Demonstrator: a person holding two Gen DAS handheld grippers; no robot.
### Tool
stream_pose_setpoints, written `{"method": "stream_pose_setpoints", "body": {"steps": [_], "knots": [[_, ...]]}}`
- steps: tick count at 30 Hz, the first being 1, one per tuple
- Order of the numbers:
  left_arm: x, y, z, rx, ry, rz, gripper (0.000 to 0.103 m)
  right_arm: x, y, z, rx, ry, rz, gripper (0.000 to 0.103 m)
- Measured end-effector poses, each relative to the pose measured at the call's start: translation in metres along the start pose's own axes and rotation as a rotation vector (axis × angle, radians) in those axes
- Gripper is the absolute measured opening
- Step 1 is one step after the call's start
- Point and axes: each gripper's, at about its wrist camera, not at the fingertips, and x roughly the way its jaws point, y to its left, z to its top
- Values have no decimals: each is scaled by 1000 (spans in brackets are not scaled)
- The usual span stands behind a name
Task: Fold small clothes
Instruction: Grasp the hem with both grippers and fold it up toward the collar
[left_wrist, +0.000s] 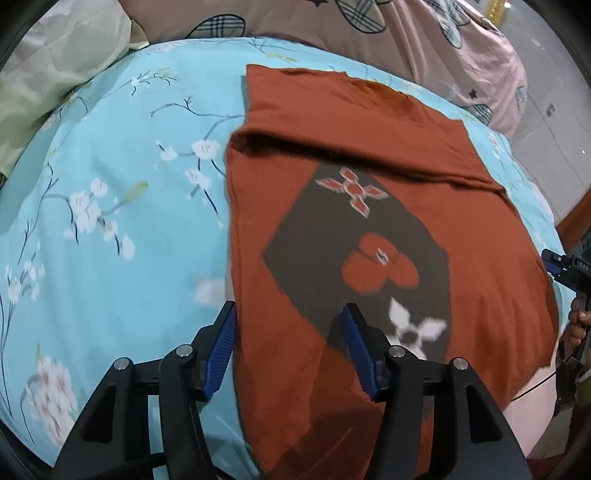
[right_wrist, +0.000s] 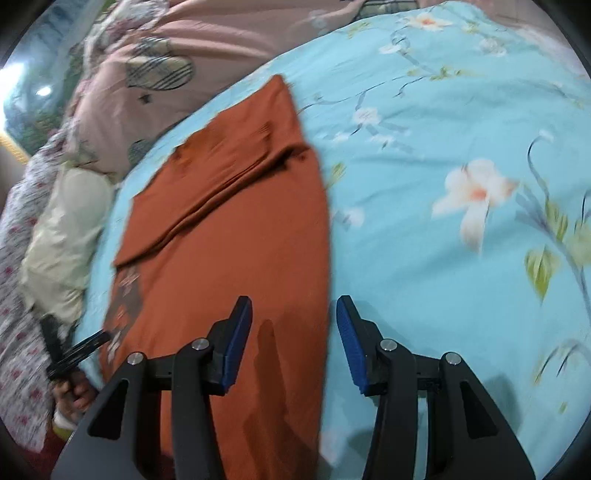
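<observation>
Your shirt (left_wrist: 369, 229) lies flat on the blue bedsheet (left_wrist: 110, 203), top part folded over. Both your left gripper (left_wrist: 288, 332) and right gripper (right_wrist: 293, 325) hang open over its side edges, gripping nothing.

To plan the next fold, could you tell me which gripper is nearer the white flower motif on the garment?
Left. The left gripper hovers right beside the white flower motif; the right gripper straddles the opposite edge.

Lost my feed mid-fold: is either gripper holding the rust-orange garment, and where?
Nothing is held. The left gripper and right gripper are both open above the orange garment, each straddling a side edge.
</observation>
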Motion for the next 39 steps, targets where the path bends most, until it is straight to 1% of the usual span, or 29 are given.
{"method": "stream_pose_setpoints", "body": {"steps": [2, 6, 7, 8, 10, 12, 16, 19, 20, 22, 23, 24, 25, 26, 27, 28, 29, 32, 34, 36, 39], "knots": [[-8, -1, -12, -4, 4, -37, 58, -6, 4, -18, -27, 30, 64, 49], [-27, 3, -45, -30, 8, -143, 58, -15, 8, -56, -80, 80, 134, 49], [-30, 4, -52, -35, 10, -161, 58, -19, 7, -66, -81, 81, 162, 49], [-34, 5, -62, -48, 17, -194, 58, -21, 6, -71, -79, 79, 182, 49], [-37, 5, -75, -49, 25, -222, 58, -25, 5, -82, -71, 80, 231, 49], [-42, 4, -87, -43, 19, -237, 58, -25, 8, -91, -83, 95, 244, 49], [-46, 3, -98, -43, 40, -281, 58, -17, 19, -104, -142, 147, 227, 49], [-42, -1, -107, -24, 78, -298, 57, -12, 17, -106, -130, 145, 245, 48], [-41, -2, -109, -18, 86, -297, 55, -11, 15, -104, -120, 139, 248, 47], [-35, -4, -110, -6, 110, -300, 50, -12, 10, -103, -97, 122, 248, 39], [-33, -6, -112, 1, 116, -302, 46, -13, 8, -103, -88, 113, 248, 37], [-32, -8, -113, 10, 119, -304, 43, -12, 7, -102, -82, 108, 238, 29], [-31, -8, -115, 18, 119, -305, 42, -11, 6, -102, -83, 112, 214, 16], [-30, -9, -115, 25, 119, -303, 35, -11, 5, -103, -84, 115, 193, 10], [-29, -10, -115, 36, 121, -295, 23, -11, 4, -103, -83, 121, 184, 9], [-28, -10, -115, 46, 122, -285, 14, -11, 3, -103, -83, 120, 187, 8], [-26, -11, -115, 65, 123, -264, 8, -14, 3, -104, -90, 116, 192, 8], [-33, -17, -118, 117, 102, -240, 6, -18, 7, -106, -118, 118, 199, 8], [-41, -18, -119, 129, 87, -243, 5, -19, 8, -107, -128, 126, 202, 7], [-45, -15, -121, 116, 78, -249, 5, -20, 6, -106, -118, 125, 214, 7], [-53, -7, -117, 79, 60, -252, 5, -31, 7, -95, -94, 75, 273, 7]]}}
